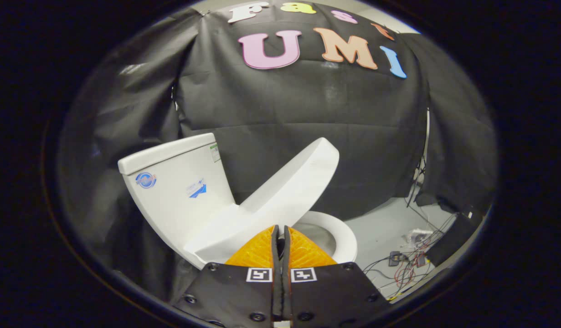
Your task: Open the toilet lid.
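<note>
A white toilet stands tilted in the fisheye view against the booth's black cloth wall. Furthest left is the tank (175, 191), a tall white box with small stickers on its side. To the right of it, the lid (285, 191) is partly raised: a long white oval slanting up from its hinge near the base of the tank to a free edge high and to the right, so its long axis runs diagonally away from the tank side. Under that raised edge, the seat ring (342, 234) and part of the bowl opening show. The gripper (280, 237) sits just below the lid's lower face, its two fingers pressed together with only a thin dark slit between them, holding nothing that can be seen; whether the tips touch the lid cannot be told. The lid lies directly ahead of and above the fingertips, so finishing the opening likely means pushing it up and back toward the tank. Far right, loose wires (405, 264) lie on the grey floor (380, 223).
</note>
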Motion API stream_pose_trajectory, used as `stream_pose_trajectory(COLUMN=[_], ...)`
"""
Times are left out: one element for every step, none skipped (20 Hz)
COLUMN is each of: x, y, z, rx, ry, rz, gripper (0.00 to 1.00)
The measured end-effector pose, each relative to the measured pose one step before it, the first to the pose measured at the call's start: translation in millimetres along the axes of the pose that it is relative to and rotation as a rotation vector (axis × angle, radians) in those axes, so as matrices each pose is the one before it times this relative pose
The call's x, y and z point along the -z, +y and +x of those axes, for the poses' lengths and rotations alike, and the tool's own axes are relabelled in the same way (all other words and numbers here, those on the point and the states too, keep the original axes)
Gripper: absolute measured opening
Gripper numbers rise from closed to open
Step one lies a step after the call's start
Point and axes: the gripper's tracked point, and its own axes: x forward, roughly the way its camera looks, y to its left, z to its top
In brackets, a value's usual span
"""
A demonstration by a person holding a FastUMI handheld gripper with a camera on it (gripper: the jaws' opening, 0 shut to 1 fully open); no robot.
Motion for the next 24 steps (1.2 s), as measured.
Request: stream_pose_trajectory(x=[-0.44, -0.77, -0.5, -0.51, -1.33, -1.17, -0.84, -0.45, -1.44, 0.38, -0.27, 1.12, -0.15, 0.69, -0.29, -0.04, -0.63, -0.92, -0.63, 0.58, 1.72, 1.72, -0.03, -0.05], y=[-0.79, 0.53, 0.99, 1.29, 0.93, 0.75, 1.03, 0.13, -0.09, 0.04, -0.86, 0.46, -0.11, -0.16, 0.39, 1.02, 0.61, 0.67, -0.71, -1.61, -1.07, -0.19, -0.36, -0.74], z=[-1.1, -0.02, 0.79, -0.22, 0.59, -0.3, -0.57, -0.61, 0.34, 0.07, -0.37, 0.84, -0.06, -0.15, 0.16, 0.93, -0.18, -1.18, -0.14, -0.81, -0.16, 0.81, 0.23, 1.47], rx=[0.00266, -0.0005, -0.00193, -0.00213, 0.00007, 0.00311, 0.00622, 0.00505, 0.00512, 0.00375, 0.00044, -0.00156, -0.00291, -0.00288, -0.00079, 0.00248, 0.00297, 0.00347, 0.00604, 0.00653, 0.00427, 0.00035, -0.0024, 0.0003], ry=[-0.00041, -0.00087, -0.00283, -0.0024, -0.00482, -0.00411, -0.00417, -0.00442, -0.00526, -0.00082, -0.00283, 0.00264, 0.00323, 0.00205, -0.00184, -0.00221, -0.00553, -0.00602, -0.00386, 0.00134, 0.00562, 0.0029, 0.0014, 0.00002], rz=[-0.00335, -0.00077, -0.0004, -0.00647, -0.00781, -0.01034, -0.01211, -0.01361, -0.01205, -0.00879, 0.00401, 0.00936, 0.01213, 0.00756, 0.00039, -0.00706, -0.01607, -0.01828, -0.01427, -0.00273, 0.00576, 0.00641, 0.00723, 0.00461], gripper=[0.01, 0.01, 0.01, 0.01, 0.0, 0.01, 0.01, 0.01, 0.01, 0.01, 0.01, 0.01, 0.01, 0.01, 0.01, 0.01, 0.01, 0.01, 0.01, 0.01, 0.01, 0.01, 0.01, 0.01])
